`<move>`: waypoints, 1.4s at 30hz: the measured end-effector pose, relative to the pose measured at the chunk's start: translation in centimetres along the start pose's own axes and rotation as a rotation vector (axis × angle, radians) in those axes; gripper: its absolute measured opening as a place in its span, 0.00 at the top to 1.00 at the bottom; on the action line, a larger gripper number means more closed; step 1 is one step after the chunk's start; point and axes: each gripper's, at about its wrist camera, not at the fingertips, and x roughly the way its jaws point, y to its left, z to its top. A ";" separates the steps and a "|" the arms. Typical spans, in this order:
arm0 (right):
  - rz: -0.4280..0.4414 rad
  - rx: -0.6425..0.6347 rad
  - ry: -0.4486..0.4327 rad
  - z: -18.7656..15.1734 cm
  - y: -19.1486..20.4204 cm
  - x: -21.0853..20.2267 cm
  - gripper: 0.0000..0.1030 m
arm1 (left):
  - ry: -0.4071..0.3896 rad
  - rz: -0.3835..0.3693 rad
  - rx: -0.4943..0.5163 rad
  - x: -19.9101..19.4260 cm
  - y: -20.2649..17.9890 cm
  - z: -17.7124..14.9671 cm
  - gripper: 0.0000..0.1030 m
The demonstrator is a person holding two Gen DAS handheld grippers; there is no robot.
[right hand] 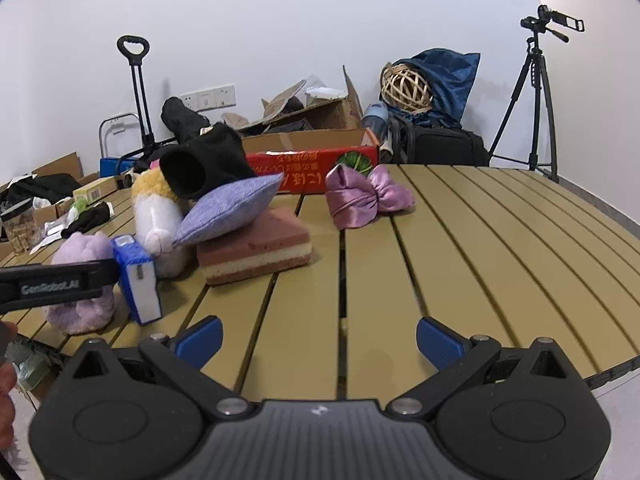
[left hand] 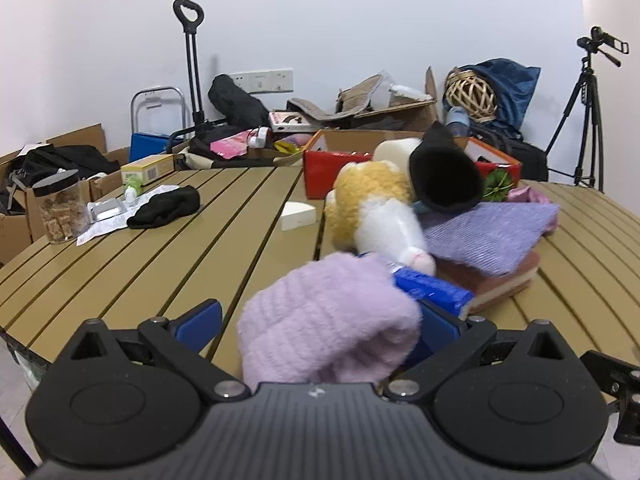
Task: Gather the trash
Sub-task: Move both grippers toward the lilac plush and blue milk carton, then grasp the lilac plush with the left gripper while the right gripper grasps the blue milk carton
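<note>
My left gripper (left hand: 318,320) is open at the table's near edge, its blue fingers on either side of a fluffy lilac plush (left hand: 328,320). The right wrist view shows the same lilac plush (right hand: 82,280) under that gripper's black side. A blue-and-white block (left hand: 434,292) lies just beyond it. On the left of the table, white paper (left hand: 108,226) and a silver wrapper (left hand: 105,209) lie by a black glove (left hand: 166,206). My right gripper (right hand: 318,336) is open over bare slats and holds nothing.
A yellow-white plush toy (left hand: 376,204), a black sock (left hand: 444,176), a purple cloth (left hand: 492,232) and a pink layered sponge (right hand: 256,250) are piled mid-table. Also here are a pink satin pouch (right hand: 366,196), a red box (right hand: 320,168), a jar (left hand: 60,208) and a white wedge (left hand: 298,216). Floor clutter lies behind.
</note>
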 end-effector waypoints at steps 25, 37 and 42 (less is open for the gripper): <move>0.119 0.021 -0.026 0.7 5.2 2.3 0.00 | -0.026 -0.096 -0.015 -0.4 2.7 -0.4 0.49; 0.186 -0.008 -0.046 0.8 8.4 3.9 0.00 | -0.046 -0.089 -0.030 -1.1 5.8 -0.3 0.64; 0.189 -0.017 -0.048 0.8 9.5 4.8 0.00 | -0.044 -0.075 -0.051 -1.3 7.3 -0.4 0.67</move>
